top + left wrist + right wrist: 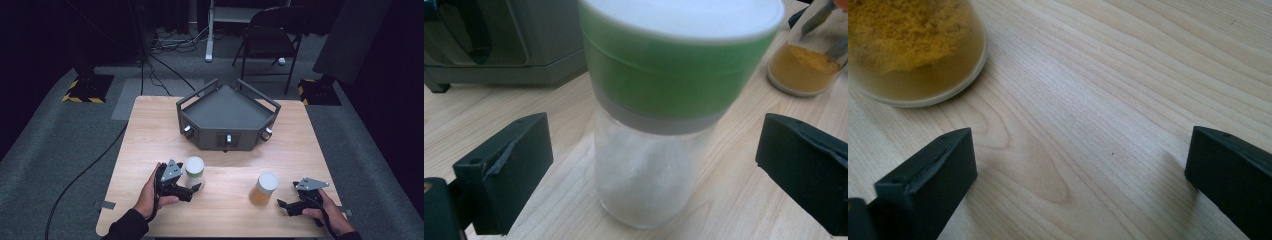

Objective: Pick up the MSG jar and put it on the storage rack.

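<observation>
A clear jar with a green band and white lid [194,171] stands upright on the wooden table [150,130]. My left gripper [195,189] is open around this green jar [654,125], a jaw on each side, neither touching it. A second jar of yellow-orange powder with a white lid [263,188] stands to the right; the same powder jar [806,65] appears at the far right of the left gripper view. My right gripper [286,206] is open low over the table just right of the powder jar [908,50], with bare wood between its jaws.
A dark grey tray-like box with rails and knobs [227,117] sits at the table's far middle; its corner [499,45] is behind the green jar. Beyond the table are a folding chair [272,37], cables and stand bases on the carpet.
</observation>
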The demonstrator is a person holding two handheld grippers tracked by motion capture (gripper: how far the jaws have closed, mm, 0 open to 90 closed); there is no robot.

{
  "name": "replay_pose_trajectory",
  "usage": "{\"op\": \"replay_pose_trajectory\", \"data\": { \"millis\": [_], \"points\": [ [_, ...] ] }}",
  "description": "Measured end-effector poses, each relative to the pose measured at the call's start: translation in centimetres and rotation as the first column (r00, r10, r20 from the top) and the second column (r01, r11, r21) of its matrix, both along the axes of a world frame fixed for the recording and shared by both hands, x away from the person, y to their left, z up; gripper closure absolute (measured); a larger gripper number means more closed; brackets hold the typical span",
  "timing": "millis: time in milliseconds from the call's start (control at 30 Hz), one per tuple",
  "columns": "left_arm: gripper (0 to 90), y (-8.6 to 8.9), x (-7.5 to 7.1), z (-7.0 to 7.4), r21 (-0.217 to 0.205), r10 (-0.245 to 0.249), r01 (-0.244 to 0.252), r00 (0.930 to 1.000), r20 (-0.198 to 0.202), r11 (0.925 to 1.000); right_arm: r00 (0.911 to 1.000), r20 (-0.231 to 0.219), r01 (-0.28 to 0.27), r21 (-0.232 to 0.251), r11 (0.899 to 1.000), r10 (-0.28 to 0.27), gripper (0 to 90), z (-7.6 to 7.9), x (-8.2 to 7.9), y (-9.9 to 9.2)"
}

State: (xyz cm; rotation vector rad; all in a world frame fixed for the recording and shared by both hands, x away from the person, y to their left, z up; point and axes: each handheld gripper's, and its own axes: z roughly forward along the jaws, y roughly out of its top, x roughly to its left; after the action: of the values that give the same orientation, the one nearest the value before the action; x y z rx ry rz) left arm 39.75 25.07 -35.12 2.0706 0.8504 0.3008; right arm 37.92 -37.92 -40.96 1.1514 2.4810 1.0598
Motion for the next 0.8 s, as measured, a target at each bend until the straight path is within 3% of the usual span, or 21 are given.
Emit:
{"op": "replay_pose_trajectory", "data": {
  "millis": [300, 467, 733, 800],
  "points": [
    [2.2, -0.7, 0.7, -0.4, -0.016, 0.004, -0.004, 0.9999, -0.016, 0.9999, 1.0, 0.0, 0.0, 0.0, 1.0, 0.0, 0.0, 0.0, 0.0, 0.0],
    [9.2, -1.1, 1.1, -0.7, -0.025, 0.018, -0.019, 0.999, -0.041, 0.9995, 1.0, 0.0, 0.0, 0.0, 1.0, 0.0, 0.0, 0.0, 0.0, 0.0],
    [11.9, -1.4, 1.2, -1.1, -0.059, 0.021, -0.023, 0.9995, -0.022, 0.998, 1.0, 0.0, 0.0, 0.0, 1.0, 0.0, 0.0, 0.0, 0.0, 0.0],
    [18.4, -1.6, 1.1, -1.2, -0.058, 0.022, -0.023, 0.9997, -0.013, 0.9981, 1.0, 0.0, -0.001, 0.0, 1.0, 0.001, 0.0, 0.0, 0.0, 0.0]
  ]
}}
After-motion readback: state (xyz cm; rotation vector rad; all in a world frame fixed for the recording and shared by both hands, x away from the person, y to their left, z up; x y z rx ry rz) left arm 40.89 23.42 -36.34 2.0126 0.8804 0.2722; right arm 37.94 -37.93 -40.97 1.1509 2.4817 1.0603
